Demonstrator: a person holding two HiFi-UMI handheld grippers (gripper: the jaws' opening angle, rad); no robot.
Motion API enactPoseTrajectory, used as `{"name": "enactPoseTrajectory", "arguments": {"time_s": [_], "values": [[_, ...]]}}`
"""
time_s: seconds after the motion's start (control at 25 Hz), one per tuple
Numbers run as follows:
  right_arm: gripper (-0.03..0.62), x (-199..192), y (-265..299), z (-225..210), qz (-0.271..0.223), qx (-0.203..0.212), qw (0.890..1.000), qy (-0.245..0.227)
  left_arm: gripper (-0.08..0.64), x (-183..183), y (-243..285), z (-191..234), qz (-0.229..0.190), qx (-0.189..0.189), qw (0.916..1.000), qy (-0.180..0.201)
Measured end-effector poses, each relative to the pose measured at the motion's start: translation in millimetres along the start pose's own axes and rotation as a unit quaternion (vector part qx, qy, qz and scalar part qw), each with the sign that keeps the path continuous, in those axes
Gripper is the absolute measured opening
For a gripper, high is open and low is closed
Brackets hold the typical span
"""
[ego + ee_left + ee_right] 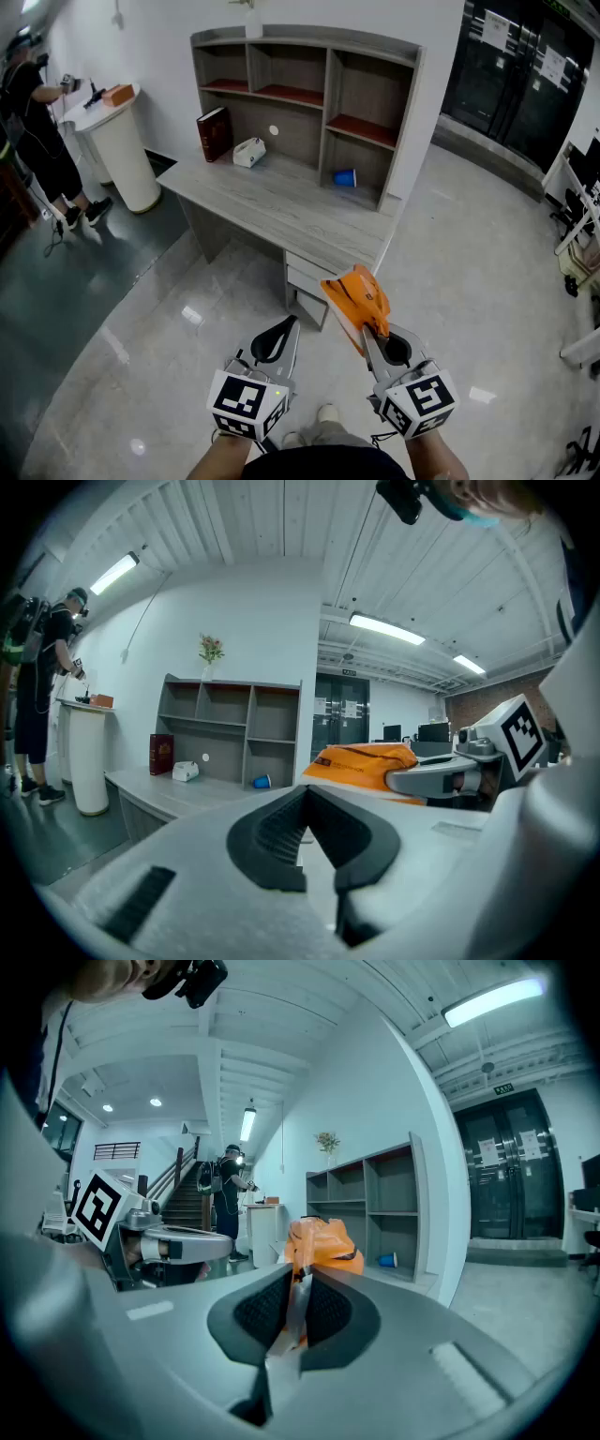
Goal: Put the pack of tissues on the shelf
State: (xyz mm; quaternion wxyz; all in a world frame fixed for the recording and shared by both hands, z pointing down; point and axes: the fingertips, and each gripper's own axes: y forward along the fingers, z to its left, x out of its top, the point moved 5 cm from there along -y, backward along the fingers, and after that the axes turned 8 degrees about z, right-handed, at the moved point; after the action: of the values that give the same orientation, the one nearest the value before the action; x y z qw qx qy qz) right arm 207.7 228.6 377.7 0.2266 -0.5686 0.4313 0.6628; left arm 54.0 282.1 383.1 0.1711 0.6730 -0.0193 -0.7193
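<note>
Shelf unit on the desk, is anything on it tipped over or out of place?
The blue cup appears to lie on its side in the lower right compartment of the shelf unit, not upright. Nothing else stands out.

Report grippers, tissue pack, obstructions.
Right hand-held gripper shut on orange tissue pack. Left hand-held gripper shut, empty. Pack short of the desk. Blue cup in shelf, lower-right bay.

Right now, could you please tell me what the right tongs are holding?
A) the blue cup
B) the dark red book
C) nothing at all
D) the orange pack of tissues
D: in the right gripper view the right tongs are shut on the edge of the orange pack of tissues, while the red book and the blue cup sit far off on the desk.
</note>
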Motion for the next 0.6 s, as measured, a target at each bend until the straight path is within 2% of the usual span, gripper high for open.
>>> {"name": "enactPoseTrajectory", "arguments": {"time_s": [0.6], "values": [[0.006, 6.6, 25.5, -21.5, -0.003, 0.01, 1.0, 0.006, -0.011, 4.0, 24.7, 17.4, 0.003, 0.011, 0.9999, -0.004]]}}
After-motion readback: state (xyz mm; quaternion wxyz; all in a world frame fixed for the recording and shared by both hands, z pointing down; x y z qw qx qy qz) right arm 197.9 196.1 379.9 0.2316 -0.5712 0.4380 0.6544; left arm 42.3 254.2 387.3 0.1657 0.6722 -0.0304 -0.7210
